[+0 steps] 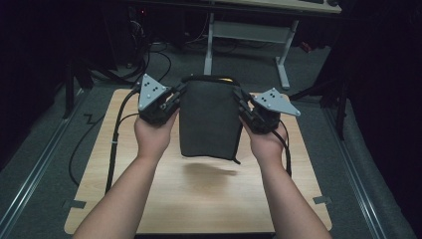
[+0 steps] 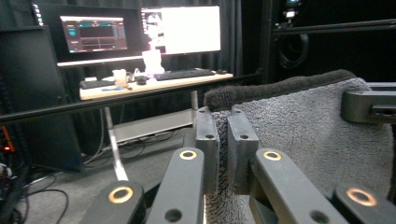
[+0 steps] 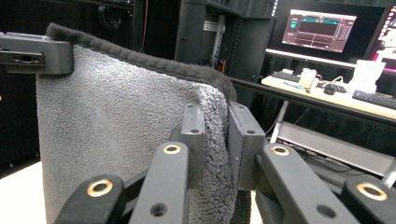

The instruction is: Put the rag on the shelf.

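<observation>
the left tool is clamped on the upper left corner of a dark grey towel, its jaws drawn narrow with the plush edge squeezed between them, as the left tool's own view shows. the right tool pinches the upper right corner the same way, terry cloth bunched between its jaws. each grip sits just under the darker hem, probably so the cloth hangs flat and square between the two hands rather than sagging in the middle. the towel is held up off the bench, spread between the tools at about 12 o'clock from the person, its lower edge free above its own shadow on the wood. that suggests it is being lifted to be folded or laid out. count: two tools, one towel, one bench beneath. farther off, at 12 o'clock beyond the bench, stands a desk; the left tool's view shows two lit monitors on it.
</observation>
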